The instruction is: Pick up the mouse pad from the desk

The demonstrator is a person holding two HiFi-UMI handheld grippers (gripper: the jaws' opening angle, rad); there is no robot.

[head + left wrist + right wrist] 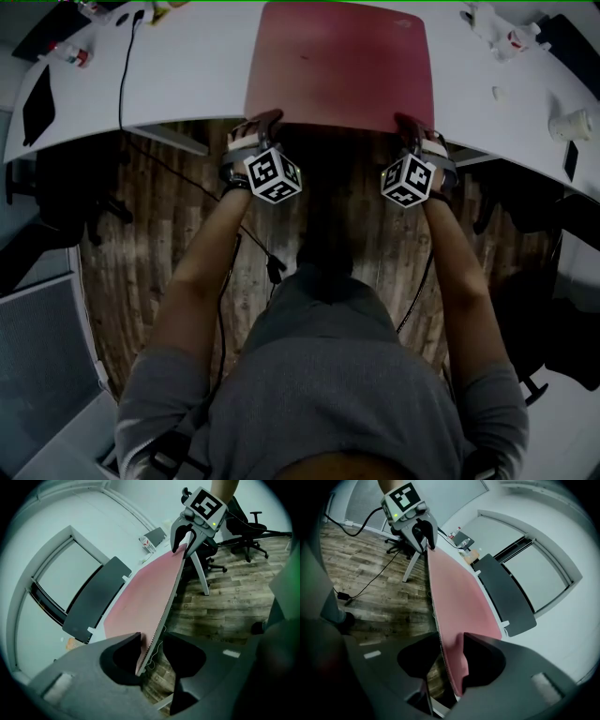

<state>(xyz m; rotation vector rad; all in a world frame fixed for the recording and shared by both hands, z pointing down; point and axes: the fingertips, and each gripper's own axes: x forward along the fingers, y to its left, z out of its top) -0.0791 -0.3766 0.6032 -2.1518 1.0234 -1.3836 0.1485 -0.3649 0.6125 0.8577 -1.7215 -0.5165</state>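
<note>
A red mouse pad lies on the white desk, and its near edge hangs over the desk's front. My left gripper is at the pad's near left corner and my right gripper at its near right corner. In the left gripper view the pad's edge runs between the left gripper's jaws, against one of them with a gap to the other. The right gripper view shows the same: the pad touches one jaw of the right gripper and floor shows beside the other. Both stand open.
A black cable runs across the desk's left part and down to the wooden floor. A paper cup and small items sit at the right. A dark flat panel lies beyond the pad. Office chairs stand on the floor.
</note>
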